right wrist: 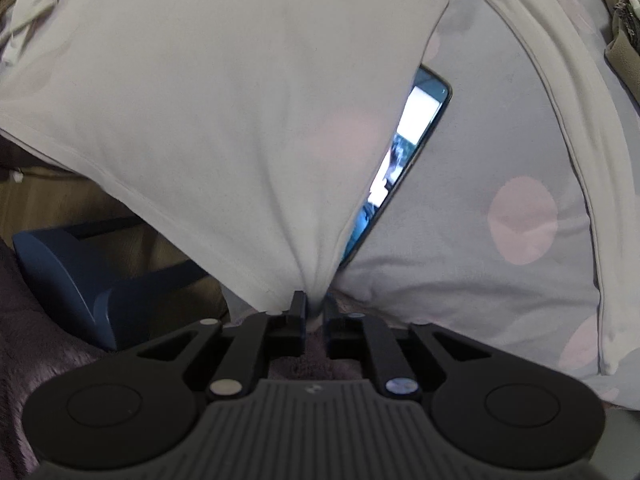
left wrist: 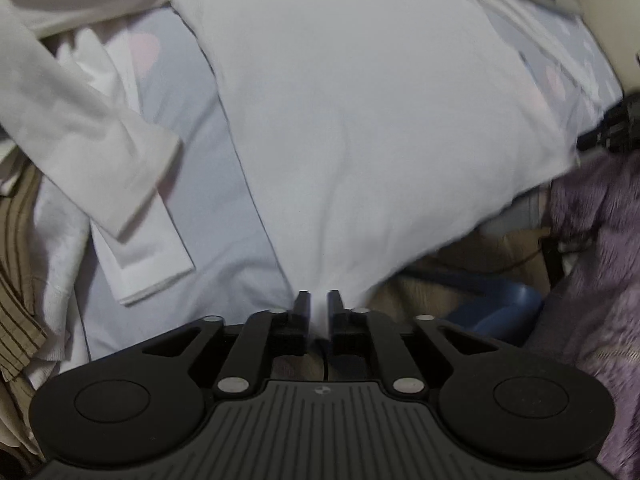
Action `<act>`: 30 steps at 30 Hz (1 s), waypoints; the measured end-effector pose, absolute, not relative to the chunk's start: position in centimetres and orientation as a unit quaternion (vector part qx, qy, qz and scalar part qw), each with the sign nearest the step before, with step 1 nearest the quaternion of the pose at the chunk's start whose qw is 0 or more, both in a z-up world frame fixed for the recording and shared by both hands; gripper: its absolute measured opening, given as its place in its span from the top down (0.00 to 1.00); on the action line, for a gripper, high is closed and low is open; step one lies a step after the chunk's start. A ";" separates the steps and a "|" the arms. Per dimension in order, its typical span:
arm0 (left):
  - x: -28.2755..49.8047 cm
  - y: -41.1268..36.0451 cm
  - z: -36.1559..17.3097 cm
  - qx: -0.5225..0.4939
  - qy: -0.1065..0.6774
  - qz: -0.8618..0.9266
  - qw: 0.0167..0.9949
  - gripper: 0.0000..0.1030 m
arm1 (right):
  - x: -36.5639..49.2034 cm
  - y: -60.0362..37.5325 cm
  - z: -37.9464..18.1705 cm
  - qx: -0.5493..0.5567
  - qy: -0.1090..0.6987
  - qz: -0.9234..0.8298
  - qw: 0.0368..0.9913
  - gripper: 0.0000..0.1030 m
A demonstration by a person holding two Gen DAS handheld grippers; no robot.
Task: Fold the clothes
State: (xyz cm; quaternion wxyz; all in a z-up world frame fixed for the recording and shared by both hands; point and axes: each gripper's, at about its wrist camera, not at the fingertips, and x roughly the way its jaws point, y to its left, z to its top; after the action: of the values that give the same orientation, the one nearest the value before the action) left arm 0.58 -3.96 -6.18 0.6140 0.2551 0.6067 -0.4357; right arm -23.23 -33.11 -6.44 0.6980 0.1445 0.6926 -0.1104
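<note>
White garment [left wrist: 360,120] is what I'm working with: it hangs stretched between my two grippers, one lower corner pinched in each, with its upper part lying on the bed. My left gripper [left wrist: 318,300] has its jaws standing close together with a bunched corner of the cloth drawn down between them; the fabric fans out tautly from that point, so I read it as grasped. My right gripper [right wrist: 315,300] shows the same thing at the other corner: jaws nearly together, hem gathered into the narrow gap, cloth pulled tight up and away from it.

Under the garment the bedsheet [right wrist: 500,152] is pale grey-blue with pink dots. A phone [right wrist: 404,152] with its screen lit lies on that sheet near the bed's edge, partly covered by the garment's side. Toward the left edge of the bed in the left wrist view sits a folded white cloth [left wrist: 148,256], with a cream sleeve [left wrist: 92,132] lying over it, and a brown striped garment [left wrist: 16,280] beyond them at the frame's margin. Off the bed's near edge I see a blue stool [right wrist: 80,280] on the floor and purple fuzzy fabric [left wrist: 600,260] beside it. A white band [right wrist: 560,120] of another cloth curves across the sheet on the right.
</note>
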 end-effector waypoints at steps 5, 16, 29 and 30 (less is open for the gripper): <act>3.0 -3.3 -3.6 0.218 0.574 -0.415 0.672 0.71 | -23.4 -34.9 -4.6 0.169 0.659 -0.138 0.720 0.75; 10.3 -2.2 -4.3 0.155 0.564 -0.288 0.758 0.57 | -19.4 -37.1 -2.7 0.227 0.547 -0.178 0.786 0.71; 11.8 -0.9 -6.7 0.111 0.586 -0.242 0.765 0.95 | -15.8 -36.9 -4.2 0.234 0.517 -0.182 0.803 0.71; 11.6 -0.9 -5.6 0.108 0.575 -0.249 0.772 0.97 | -15.6 -37.0 -4.2 0.235 0.519 -0.183 0.801 0.71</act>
State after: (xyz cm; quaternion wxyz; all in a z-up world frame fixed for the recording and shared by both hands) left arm 11.59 -0.93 -5.60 0.7717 0.1081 0.5752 -0.2490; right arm -15.63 -37.03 -4.24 0.8015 0.2352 0.5185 -0.1829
